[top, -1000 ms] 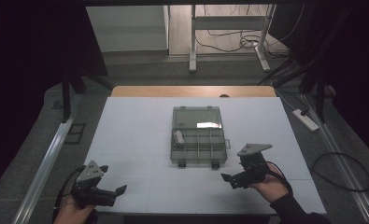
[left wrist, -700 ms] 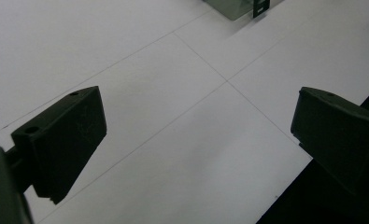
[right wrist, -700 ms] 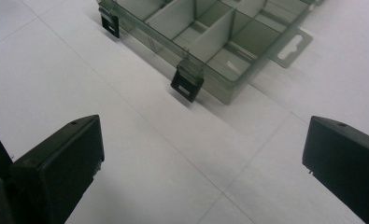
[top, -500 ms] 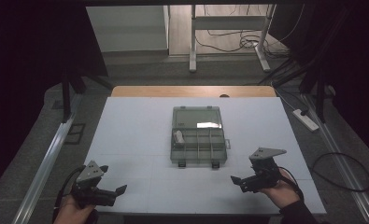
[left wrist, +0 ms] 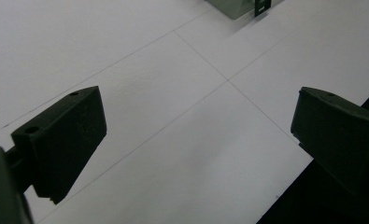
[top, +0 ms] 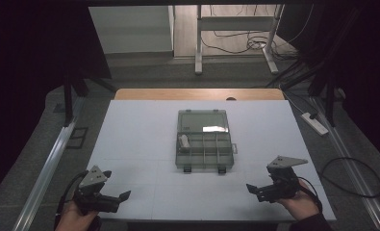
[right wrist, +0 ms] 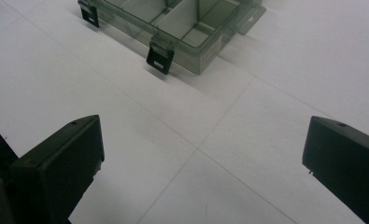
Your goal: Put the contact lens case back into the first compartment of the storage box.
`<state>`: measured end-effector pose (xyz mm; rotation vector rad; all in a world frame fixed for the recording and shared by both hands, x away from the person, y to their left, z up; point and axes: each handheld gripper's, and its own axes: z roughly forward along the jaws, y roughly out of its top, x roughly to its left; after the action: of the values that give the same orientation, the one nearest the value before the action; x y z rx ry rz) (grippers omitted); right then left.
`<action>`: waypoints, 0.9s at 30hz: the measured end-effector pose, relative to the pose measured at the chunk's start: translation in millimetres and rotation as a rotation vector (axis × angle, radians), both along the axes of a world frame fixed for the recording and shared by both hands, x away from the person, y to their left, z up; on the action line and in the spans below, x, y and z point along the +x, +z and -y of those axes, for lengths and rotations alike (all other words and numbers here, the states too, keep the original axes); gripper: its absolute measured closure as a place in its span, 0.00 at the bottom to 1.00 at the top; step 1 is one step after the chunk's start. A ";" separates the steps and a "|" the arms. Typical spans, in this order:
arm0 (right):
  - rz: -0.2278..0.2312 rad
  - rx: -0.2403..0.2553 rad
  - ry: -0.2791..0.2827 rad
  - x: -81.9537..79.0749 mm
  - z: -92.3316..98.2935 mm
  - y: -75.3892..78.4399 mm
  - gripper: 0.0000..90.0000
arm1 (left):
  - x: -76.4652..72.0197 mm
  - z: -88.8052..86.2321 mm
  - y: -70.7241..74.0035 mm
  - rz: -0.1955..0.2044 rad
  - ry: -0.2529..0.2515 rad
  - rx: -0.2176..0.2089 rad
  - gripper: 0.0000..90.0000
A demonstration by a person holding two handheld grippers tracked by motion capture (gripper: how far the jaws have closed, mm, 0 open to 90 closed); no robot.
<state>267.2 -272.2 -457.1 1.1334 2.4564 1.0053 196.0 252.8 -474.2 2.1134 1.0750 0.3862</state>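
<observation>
A clear grey plastic compartment box lies open in the middle of the white table, its lid folded back away from me. A small pale object sits in its left compartment. My left gripper rests at the near left corner, held by a hand, jaws wide apart and empty. My right gripper sits at the near right, also open and empty. In the right gripper view the box's front edge with two black latches lies ahead of the jaws.
The white table top carries thin seam lines. A wooden strip runs along its far edge. A power strip and cables lie on the floor at the right. Metal rails flank the table.
My right gripper has drawn back from the box toward the near right corner of the table. The left gripper has stayed where it was.
</observation>
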 end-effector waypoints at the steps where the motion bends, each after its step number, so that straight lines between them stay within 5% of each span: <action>1: -0.001 0.000 -0.005 -0.9 1.5 0.1 0.00 | 0.0 0.0 0.0 0.000 0.000 0.000 0.04; 27: 0.010 -0.014 -0.134 -22.9 33.2 4.6 0.00 | 0.1 -1.1 -0.2 -0.003 0.008 -0.008 0.04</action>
<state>244.2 -305.4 -452.4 1.2665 2.3406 0.9503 196.0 253.9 -474.4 2.1037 1.0851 0.3825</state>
